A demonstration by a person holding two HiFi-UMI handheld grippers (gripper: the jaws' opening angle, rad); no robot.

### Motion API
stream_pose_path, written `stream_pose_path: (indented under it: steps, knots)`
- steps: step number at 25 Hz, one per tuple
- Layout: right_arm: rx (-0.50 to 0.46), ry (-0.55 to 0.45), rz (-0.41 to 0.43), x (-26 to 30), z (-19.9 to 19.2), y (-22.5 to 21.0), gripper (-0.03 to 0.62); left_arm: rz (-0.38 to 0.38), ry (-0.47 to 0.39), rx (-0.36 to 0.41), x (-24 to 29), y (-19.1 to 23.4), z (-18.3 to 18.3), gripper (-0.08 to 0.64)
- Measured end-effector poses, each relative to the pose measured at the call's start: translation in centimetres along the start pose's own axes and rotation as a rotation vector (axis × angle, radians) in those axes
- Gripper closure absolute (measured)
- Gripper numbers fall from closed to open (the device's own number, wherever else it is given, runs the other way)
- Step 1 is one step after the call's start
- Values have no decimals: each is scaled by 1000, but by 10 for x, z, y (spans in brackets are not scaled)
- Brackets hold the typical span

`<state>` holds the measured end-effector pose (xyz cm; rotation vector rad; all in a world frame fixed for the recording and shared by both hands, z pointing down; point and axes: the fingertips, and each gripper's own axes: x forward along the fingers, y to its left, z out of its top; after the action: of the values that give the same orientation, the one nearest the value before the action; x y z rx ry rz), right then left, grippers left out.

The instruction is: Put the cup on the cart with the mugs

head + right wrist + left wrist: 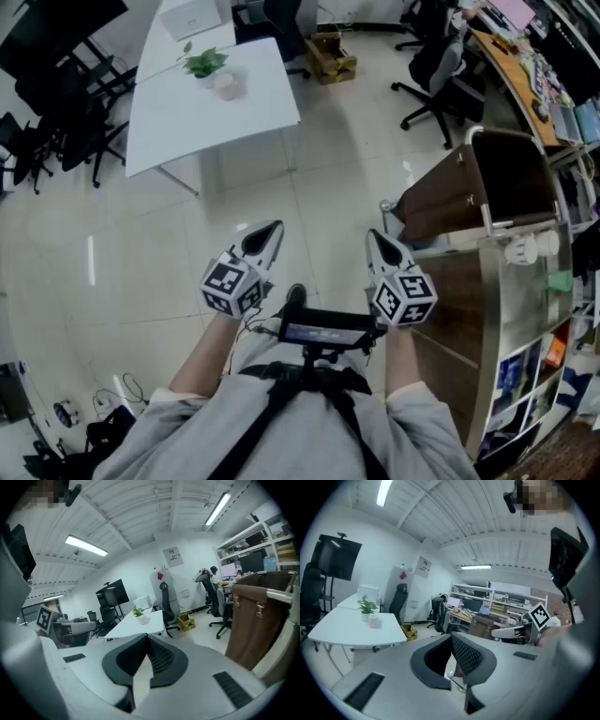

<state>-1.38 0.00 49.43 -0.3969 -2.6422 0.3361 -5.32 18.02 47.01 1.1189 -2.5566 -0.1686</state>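
Observation:
A pale cup (226, 84) stands beside a small potted plant (202, 64) on the white table (187, 117) far ahead of me. It also shows as the cup (373, 620) in the left gripper view and the cup (143, 619) in the right gripper view. The steel cart (511, 319) is at my right, with white mugs (523, 249) on its top shelf. My left gripper (268, 231) and right gripper (375, 236) hang side by side over the floor, far from both. The left gripper (450, 637) and the right gripper (146, 635) each have jaw tips that meet, with nothing between them.
A brown bin (487, 183) with a metal rail stands at the cart's far end. Black office chairs (436, 70) and a cluttered desk (525, 66) lie beyond it. A cardboard box (330, 56) sits on the floor past the table. Black chairs (56, 131) stand at the left.

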Motion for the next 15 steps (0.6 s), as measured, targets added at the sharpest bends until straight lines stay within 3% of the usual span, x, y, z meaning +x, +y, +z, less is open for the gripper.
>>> stream_pose_path:
  steps: [10, 15]
  knots:
    - [-65, 38, 150, 99, 22, 94, 586, 147, -51, 3, -48, 108, 24, 563]
    - [-107, 72, 199, 136, 44, 93, 586, 219, -51, -9, -36, 133, 32, 563]
